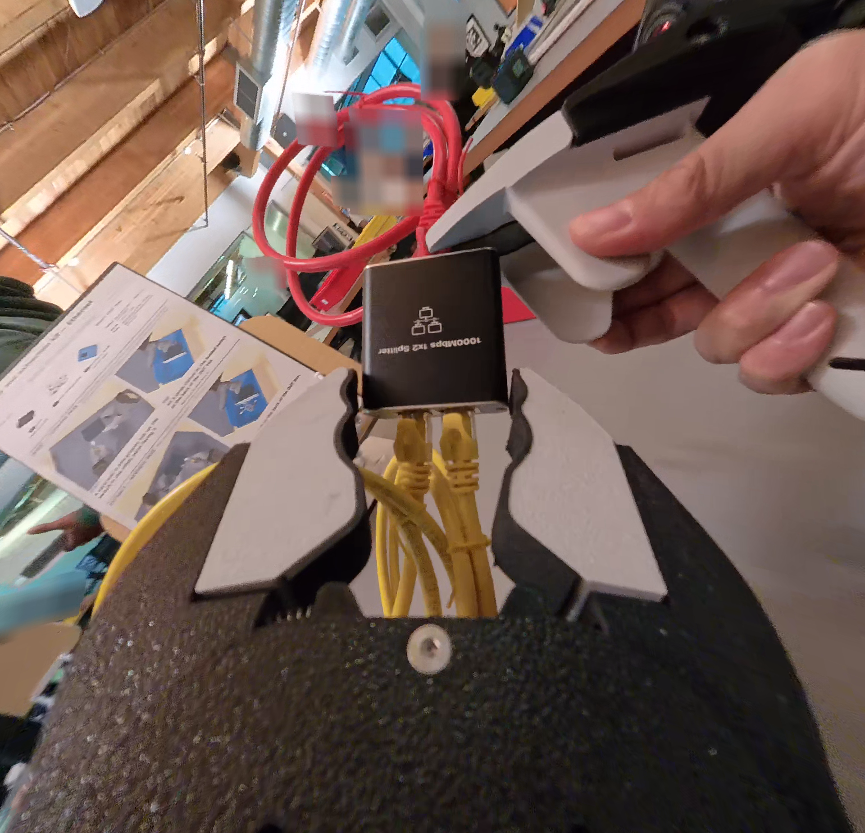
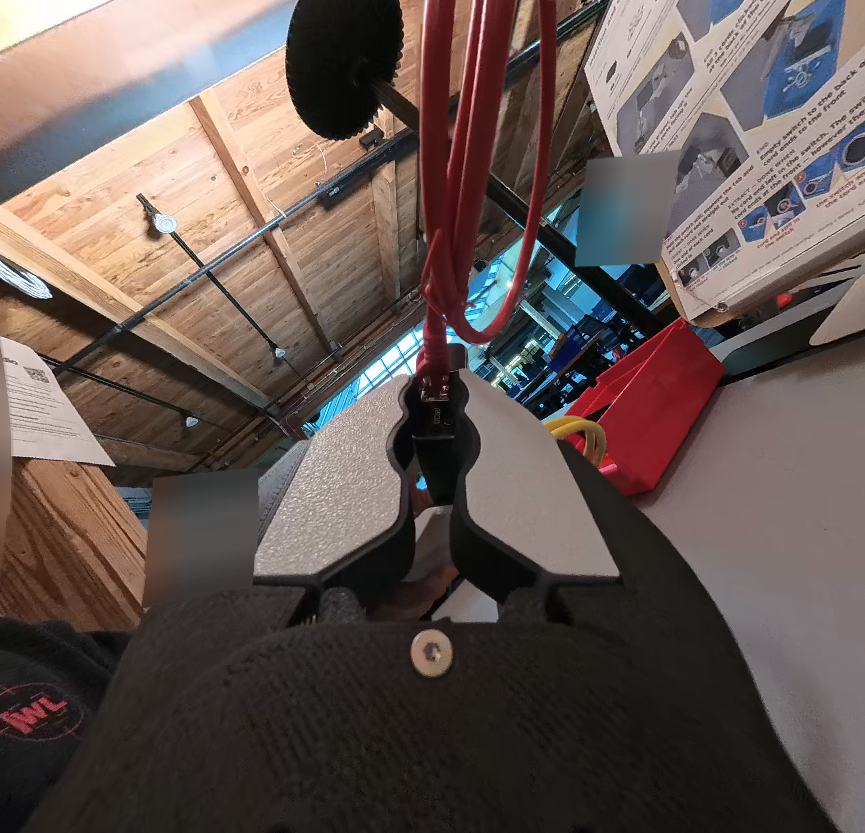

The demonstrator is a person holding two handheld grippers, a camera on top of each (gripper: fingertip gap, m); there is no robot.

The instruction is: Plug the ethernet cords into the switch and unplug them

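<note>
Left wrist view, yellow cords point(image 1: 435, 455) plugged, switch point(image 1: 433, 328)

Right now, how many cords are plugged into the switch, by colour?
Yellow cords: 2, side by side in the switch face nearest the left gripper
Red cords: 1, in the opposite end, by the right gripper
Total: 3
</note>
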